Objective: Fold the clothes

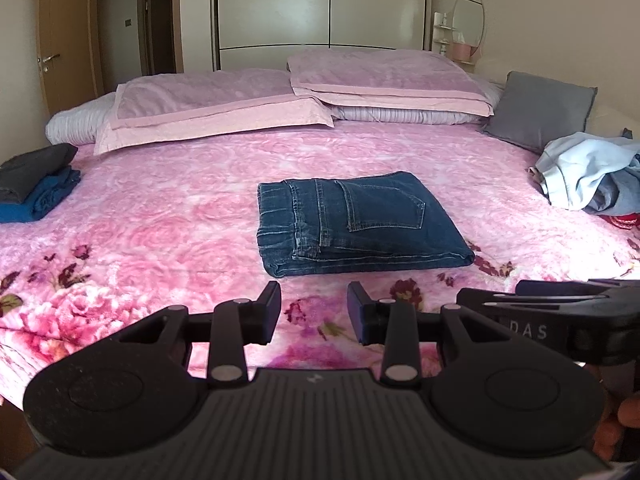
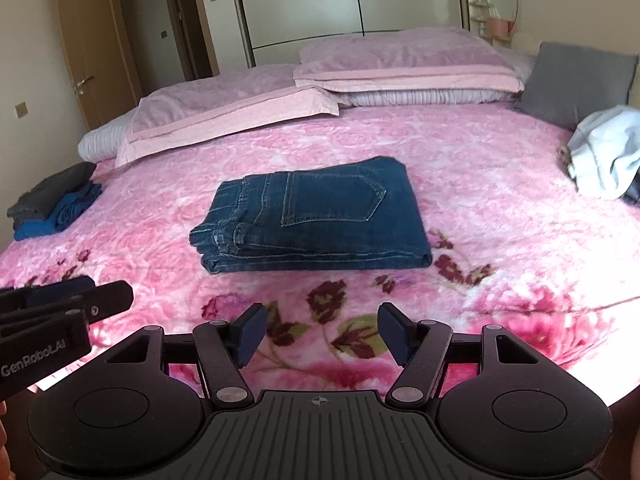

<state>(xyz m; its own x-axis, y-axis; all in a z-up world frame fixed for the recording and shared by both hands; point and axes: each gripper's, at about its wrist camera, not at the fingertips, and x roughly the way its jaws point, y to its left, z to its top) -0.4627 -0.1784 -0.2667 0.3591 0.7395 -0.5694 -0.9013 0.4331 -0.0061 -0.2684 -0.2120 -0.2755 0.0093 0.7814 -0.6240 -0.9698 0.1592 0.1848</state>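
Observation:
A folded pair of dark blue jeans [image 1: 356, 220] [image 2: 316, 222] lies flat in the middle of the pink floral bed, back pocket facing up. My left gripper [image 1: 314, 312] hovers open just short of the jeans' near edge, nothing between its fingers. My right gripper [image 2: 320, 334] is also open and empty, held a little nearer the foot of the bed. Each gripper shows at the edge of the other's view: the right one [image 1: 568, 312], the left one [image 2: 60, 312].
A stack of folded dark grey and blue clothes [image 1: 34, 182] [image 2: 54, 206] sits at the bed's left edge. A loose heap of pale blue garments [image 1: 588, 176] [image 2: 604, 152] lies at the right, by a grey cushion [image 1: 540, 110]. Pink pillows [image 1: 384, 80] line the headboard end.

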